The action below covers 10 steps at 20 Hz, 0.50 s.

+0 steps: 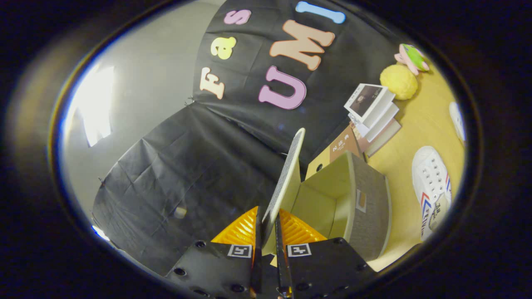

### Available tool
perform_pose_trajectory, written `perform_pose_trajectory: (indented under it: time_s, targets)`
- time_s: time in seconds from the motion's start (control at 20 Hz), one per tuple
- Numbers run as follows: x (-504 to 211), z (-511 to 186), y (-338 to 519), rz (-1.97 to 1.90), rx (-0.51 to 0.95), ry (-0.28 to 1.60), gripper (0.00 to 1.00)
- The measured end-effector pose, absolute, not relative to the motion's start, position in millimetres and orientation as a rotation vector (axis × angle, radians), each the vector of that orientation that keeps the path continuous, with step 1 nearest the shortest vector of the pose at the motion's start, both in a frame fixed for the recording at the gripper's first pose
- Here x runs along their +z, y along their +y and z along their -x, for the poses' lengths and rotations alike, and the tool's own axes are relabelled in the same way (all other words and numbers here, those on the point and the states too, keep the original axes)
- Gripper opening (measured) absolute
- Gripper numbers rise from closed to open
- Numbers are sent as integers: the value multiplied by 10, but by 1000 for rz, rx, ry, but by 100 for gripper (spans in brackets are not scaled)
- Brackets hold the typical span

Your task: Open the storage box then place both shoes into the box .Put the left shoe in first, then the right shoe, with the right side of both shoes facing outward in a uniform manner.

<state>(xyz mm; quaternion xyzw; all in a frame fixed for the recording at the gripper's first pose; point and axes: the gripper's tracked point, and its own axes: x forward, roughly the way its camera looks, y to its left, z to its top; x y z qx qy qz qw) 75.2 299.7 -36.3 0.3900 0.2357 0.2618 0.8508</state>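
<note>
Grey fabric lid (286,174) pinched in closed claw (268,232), storage box (357,203) open, white shoe (432,187) nearby

1. Gripper (268,226) fingers clamped on the lid (286,178) edge, lid raised upright between them.
2. Storage box (353,199) just right of the lid, open, resting on the table (419,124).
3. Shoe (432,187) right of the box, apart from it.
4. Stacked books (374,112) beyond the box.
5. Ball (399,82) beyond the books, toy (411,58) behind it.
</note>
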Motion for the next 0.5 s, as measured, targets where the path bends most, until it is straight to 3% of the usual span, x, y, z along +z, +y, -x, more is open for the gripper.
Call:
perform_pose_trajectory:
  time_s: [0.5]
  targets:
    - [-70,-708,4076,-696,649,471,17]
